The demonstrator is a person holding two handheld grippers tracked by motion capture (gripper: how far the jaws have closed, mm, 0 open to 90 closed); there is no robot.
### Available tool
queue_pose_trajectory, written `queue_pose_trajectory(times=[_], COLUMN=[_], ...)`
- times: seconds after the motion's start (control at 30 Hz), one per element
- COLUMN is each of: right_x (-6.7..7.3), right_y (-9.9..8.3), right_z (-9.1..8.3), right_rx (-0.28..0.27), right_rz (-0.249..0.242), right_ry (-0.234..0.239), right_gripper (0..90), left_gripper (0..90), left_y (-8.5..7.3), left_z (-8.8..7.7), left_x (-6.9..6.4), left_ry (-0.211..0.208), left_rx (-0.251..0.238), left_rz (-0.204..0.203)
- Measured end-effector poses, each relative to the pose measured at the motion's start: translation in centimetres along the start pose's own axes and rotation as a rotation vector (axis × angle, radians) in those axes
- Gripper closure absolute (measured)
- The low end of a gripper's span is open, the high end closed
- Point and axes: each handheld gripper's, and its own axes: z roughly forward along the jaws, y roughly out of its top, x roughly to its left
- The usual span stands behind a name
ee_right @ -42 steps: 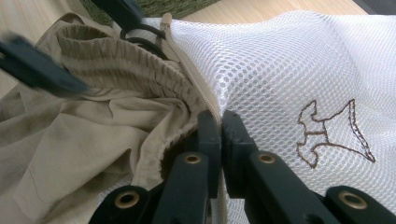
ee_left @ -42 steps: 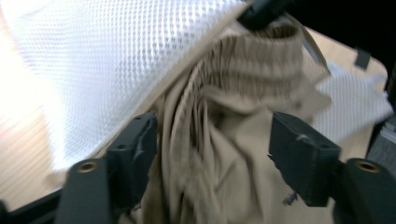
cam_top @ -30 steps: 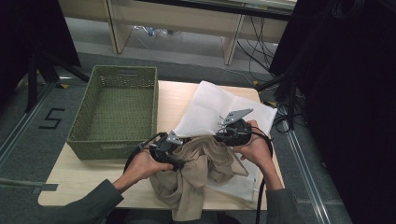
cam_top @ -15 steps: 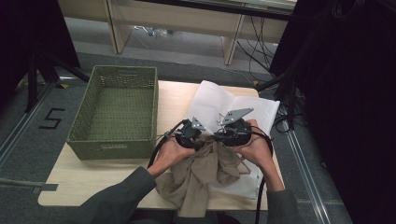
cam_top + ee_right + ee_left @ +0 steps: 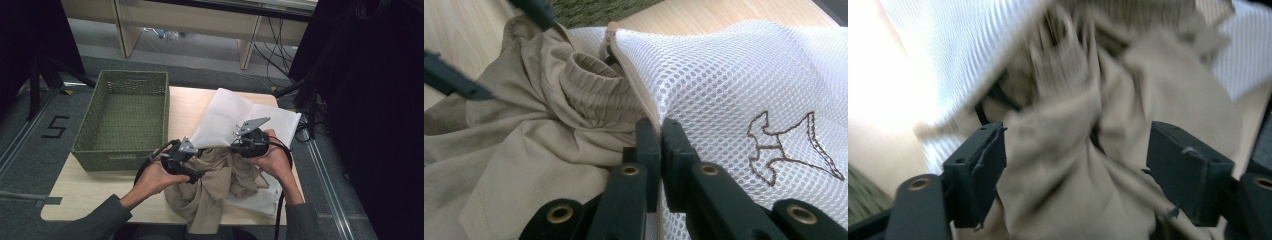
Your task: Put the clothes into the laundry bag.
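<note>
Beige fabric, a crumpled garment (image 5: 212,187) with an elastic cuff, lies bunched at the near edge of the tabletop (image 5: 107,192), partly on top of and partly at the mouth of a white mesh laundry bag (image 5: 235,112) that spreads toward the far right corner. In the right gripper view the right gripper (image 5: 660,131) is clenched on the zippered rim of the mesh laundry bag, its jaws pressed together with the rim between them, just beside the cuff. The left gripper (image 5: 1075,167) has just been opening its jaws; they now stand wide apart and released, with the garment's folds lying between and below them, the pads not pressing on the cloth. A green woven basket (image 5: 122,120) sits on the left part of the tabletop, near the left gripper.
</note>
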Motion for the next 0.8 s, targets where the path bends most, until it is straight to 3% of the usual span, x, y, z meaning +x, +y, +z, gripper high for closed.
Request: queue_pose_trajectory(times=[0.17, 0.2, 0.3, 0.37, 0.4, 0.47, 0.63, 0.7, 0.8], right_x=[0.2, 0.3, 0.5, 0.5, 0.4, 0.4, 0.4, 0.4, 0.3], right_y=[0.1, 0.2, 0.3, 0.3, 0.3, 0.2, 0.2, 0.3, 0.2], right_z=[0.2, 0.3, 0.5, 0.6, 0.7, 0.6, -0.1, -0.4, -0.3], right_rx=[0.009, 0.009, 0.015, 0.017, 0.018, 0.019, 0.003, -0.004, 0.006], right_rz=[0.011, -0.002, -0.006, -0.013, -0.019, -0.014, 0.002, 0.002, -0.009], right_ry=[0.003, 0.003, 0.015, 0.011, 0.011, 0.016, 0.007, 0.010, 0.005], right_gripper=[88.8, 88.8, 88.8, 88.8, 88.8, 88.8, 88.8, 88.8, 88.8], left_gripper=[22.0, 28.3, 63.6, 77.1, 79.2, 81.3, 82.1, 82.0, 80.6], left_y=[-1.4, -1.4, -0.8, -0.1, 0.3, 1.9, 4.8, 5.2, 4.7], left_z=[3.0, 3.7, 5.5, 6.1, 6.2, 5.8, 5.5, 6.4, 7.8], left_x=[-0.1, -0.1, -0.3, -0.4, -0.5, -0.9, -0.8, -0.2, 0.6], left_ry=[-0.006, -0.013, -0.028, -0.043, -0.041, -0.026, -0.013, 0.006, -0.015], left_rx=[0.064, 0.069, 0.099, 0.069, 0.062, 0.002, -0.049, -0.062, -0.054], left_rz=[0.039, 0.047, 0.125, 0.093, 0.096, 0.093, 0.084, 0.058, -0.006])
